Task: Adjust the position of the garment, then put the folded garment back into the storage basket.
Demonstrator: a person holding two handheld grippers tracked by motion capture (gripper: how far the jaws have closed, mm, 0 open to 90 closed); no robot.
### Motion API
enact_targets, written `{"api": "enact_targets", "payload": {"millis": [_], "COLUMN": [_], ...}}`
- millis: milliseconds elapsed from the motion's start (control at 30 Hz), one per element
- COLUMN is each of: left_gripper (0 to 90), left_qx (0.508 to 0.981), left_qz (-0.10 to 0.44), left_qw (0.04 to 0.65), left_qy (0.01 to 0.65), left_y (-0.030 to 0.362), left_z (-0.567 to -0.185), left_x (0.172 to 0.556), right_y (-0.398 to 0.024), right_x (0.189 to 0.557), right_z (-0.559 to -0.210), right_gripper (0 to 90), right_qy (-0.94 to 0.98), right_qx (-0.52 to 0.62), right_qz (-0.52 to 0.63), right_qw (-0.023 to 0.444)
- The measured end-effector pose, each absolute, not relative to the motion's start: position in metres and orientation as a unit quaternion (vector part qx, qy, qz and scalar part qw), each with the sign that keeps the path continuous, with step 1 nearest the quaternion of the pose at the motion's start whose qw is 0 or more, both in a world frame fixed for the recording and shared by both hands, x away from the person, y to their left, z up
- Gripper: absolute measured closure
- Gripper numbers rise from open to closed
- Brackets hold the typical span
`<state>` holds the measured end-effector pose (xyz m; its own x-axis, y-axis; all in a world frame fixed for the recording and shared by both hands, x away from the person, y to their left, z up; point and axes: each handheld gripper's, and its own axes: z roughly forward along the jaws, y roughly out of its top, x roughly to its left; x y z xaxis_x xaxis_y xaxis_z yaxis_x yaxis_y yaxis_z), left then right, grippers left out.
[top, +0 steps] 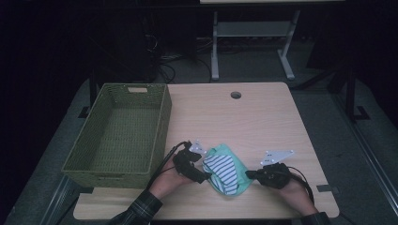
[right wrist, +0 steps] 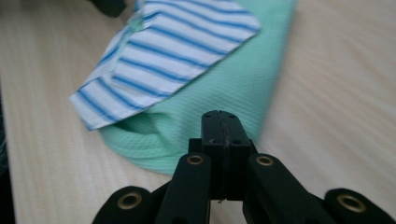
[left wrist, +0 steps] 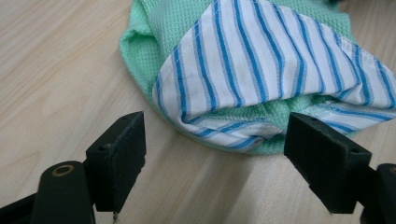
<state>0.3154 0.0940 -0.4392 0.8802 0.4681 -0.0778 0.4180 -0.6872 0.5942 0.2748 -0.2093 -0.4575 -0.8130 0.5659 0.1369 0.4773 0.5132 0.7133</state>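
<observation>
A folded cloth (top: 226, 172), mint green with a white, blue-striped side, lies on the wooden table (top: 244, 122) near its front edge. My left gripper (top: 204, 177) rests just left of it. In the left gripper view the left gripper (left wrist: 215, 135) stands open, the striped fold (left wrist: 261, 70) just ahead of its two black fingers (left wrist: 119, 158) and not touched by them. My right gripper (top: 249, 174) sits at the cloth's right side. In the right gripper view the right gripper (right wrist: 219, 119) is shut, its tip at the edge of the green cloth (right wrist: 224, 79), with no fabric seen between the jaws.
A green woven basket (top: 112, 180) stands on the left of the table, with nothing seen inside it. A round cable hole (top: 235, 95) sits near the far edge. Beyond the table stand a desk frame (top: 253, 42) and dark floor.
</observation>
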Motion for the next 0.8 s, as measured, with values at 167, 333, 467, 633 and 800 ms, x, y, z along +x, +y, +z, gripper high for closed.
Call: {"api": "enact_targets", "payload": {"millis": [167,333,467,633,800], "left_gripper": [20.2,20.2,20.1,20.2,20.2], "left_qx": [0.917,0.918,0.918,0.916,0.913], "left_qz": [0.041,0.042,0.043,0.044,0.043], "left_qw": [0.313,0.312,0.313,0.321,0.333], "left_qy": [0.242,0.240,0.239,0.236,0.230], "left_y": [0.094,0.094,0.094,0.092,0.087], "left_z": [-0.439,-0.437,-0.437,-0.431,-0.426], "left_x": [0.315,0.315,0.315,0.313,0.310], "right_y": [-0.227,-0.250,-0.269,-0.287,-0.294], "right_x": [0.280,0.284,0.288,0.294,0.301], "right_z": [-0.457,-0.458,-0.461,-0.469,-0.477], "right_gripper": [84.1,67.4,53.2,38.6,30.5], "right_qy": [0.854,0.834,0.817,0.800,0.794], "right_qx": [0.333,0.371,0.405,0.441,0.461], "right_qz": [0.389,0.390,0.384,0.371,0.358], "right_qw": [0.087,0.120,0.143,0.164,0.169]}}
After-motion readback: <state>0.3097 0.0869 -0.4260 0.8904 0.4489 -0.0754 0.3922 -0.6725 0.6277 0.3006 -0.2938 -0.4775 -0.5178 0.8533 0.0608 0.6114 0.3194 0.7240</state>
